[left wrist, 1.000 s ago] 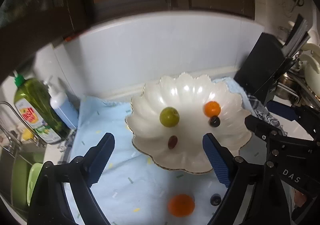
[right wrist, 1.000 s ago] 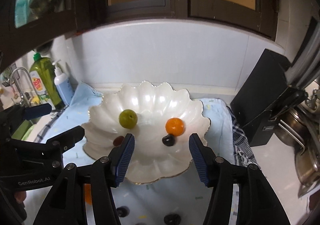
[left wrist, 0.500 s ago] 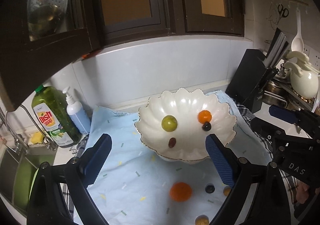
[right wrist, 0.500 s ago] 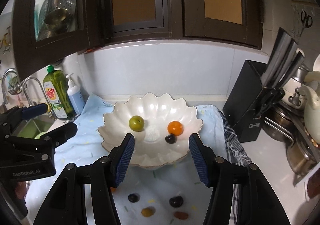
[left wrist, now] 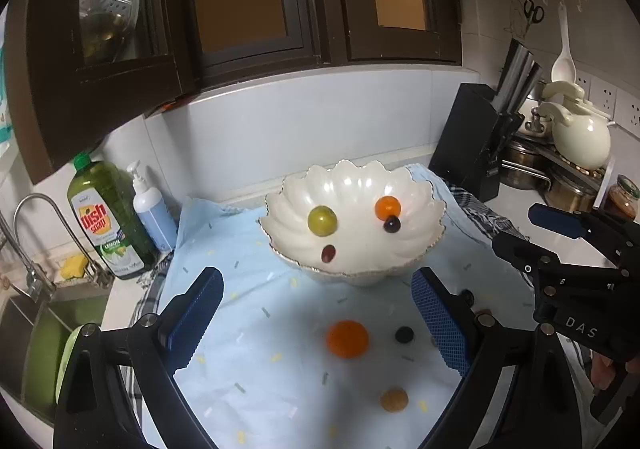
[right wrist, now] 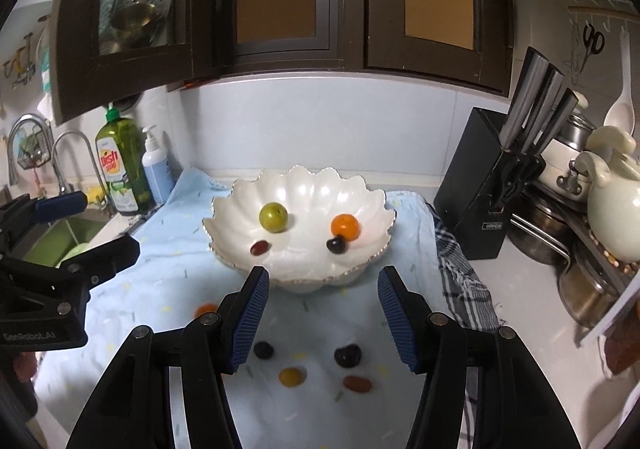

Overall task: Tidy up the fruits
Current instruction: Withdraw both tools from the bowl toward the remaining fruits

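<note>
A white scalloped bowl [left wrist: 416, 185] [right wrist: 368, 201] stands on a light blue cloth [left wrist: 248, 313] [right wrist: 168, 281]. In it lie a green fruit [left wrist: 322, 220] [right wrist: 273, 218], a small orange [left wrist: 387, 207] [right wrist: 345, 226], a dark grape [left wrist: 392, 225] [right wrist: 336, 245] and a red grape [left wrist: 328, 253] [right wrist: 259, 247]. On the cloth lie an orange [left wrist: 347, 339] [right wrist: 205, 308], a dark berry [left wrist: 404, 334] [right wrist: 263, 350], a yellow-brown fruit [left wrist: 394, 399] [right wrist: 290, 376], a dark plum [right wrist: 347, 355] and a red oblong fruit [right wrist: 357, 384]. My left gripper [left wrist: 316, 325] and right gripper [right wrist: 323, 315] are open, empty, held above the loose fruits.
A dish soap bottle [left wrist: 106, 221] and a pump bottle [left wrist: 152, 205] stand left by the sink [left wrist: 24, 333]. A black knife block [right wrist: 492, 189], pots [right wrist: 560, 225] and a cream kettle [right wrist: 612, 205] stand right. Dark cabinets hang above.
Both grippers have pulled back and up from the bowl. The bowl looks smaller and several more loose fruits on the cloth have come into view.
</note>
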Demonstrator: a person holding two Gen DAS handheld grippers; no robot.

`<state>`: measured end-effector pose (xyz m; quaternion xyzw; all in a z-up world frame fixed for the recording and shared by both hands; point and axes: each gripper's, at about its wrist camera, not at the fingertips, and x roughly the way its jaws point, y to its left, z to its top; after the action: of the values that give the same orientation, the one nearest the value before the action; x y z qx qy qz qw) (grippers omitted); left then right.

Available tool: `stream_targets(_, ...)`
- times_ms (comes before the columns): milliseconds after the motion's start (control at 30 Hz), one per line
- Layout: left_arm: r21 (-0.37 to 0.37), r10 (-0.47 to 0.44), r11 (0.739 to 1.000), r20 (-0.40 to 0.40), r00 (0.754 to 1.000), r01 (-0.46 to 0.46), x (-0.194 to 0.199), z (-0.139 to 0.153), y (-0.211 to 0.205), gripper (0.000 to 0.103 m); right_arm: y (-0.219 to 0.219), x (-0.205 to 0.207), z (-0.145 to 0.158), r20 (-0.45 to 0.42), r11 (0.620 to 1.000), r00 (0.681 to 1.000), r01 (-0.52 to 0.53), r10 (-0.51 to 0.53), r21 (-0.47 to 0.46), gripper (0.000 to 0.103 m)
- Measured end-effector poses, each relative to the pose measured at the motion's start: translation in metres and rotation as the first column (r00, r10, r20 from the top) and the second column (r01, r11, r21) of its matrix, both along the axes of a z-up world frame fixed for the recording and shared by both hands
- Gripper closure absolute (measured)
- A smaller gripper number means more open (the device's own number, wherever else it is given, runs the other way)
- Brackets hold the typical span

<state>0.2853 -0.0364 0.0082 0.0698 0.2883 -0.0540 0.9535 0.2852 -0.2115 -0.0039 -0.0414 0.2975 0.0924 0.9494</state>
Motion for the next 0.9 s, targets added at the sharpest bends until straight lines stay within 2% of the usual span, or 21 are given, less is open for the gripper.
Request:
stream_targets(333,0.02,-0.043,0.999,0.01,0.999,0.043,-0.033,-0.02,-0.001,0.007,0.009,-0.03,-0.013,0.014,0.998,0.998,-0.061,0.061,-0.027,0.045)
stream_targets(533,0.064,-0.075,0.995,0.019,0.997,0.073,-0.05,-0.037,-0.002,0.014,0.017,-0.041,-0.026,-0.004,0.992,0.993,-0.116,0.116,-0.043,0.045)
stream_targets(900,0.091,-0.13,0.987,-0.051,0.99,0.134,-0.061,-0.073,-0.012,0.023,0.03,-0.047,-0.055,-0.062,0.98,0.983,-0.179,0.174,-0.084,0.046)
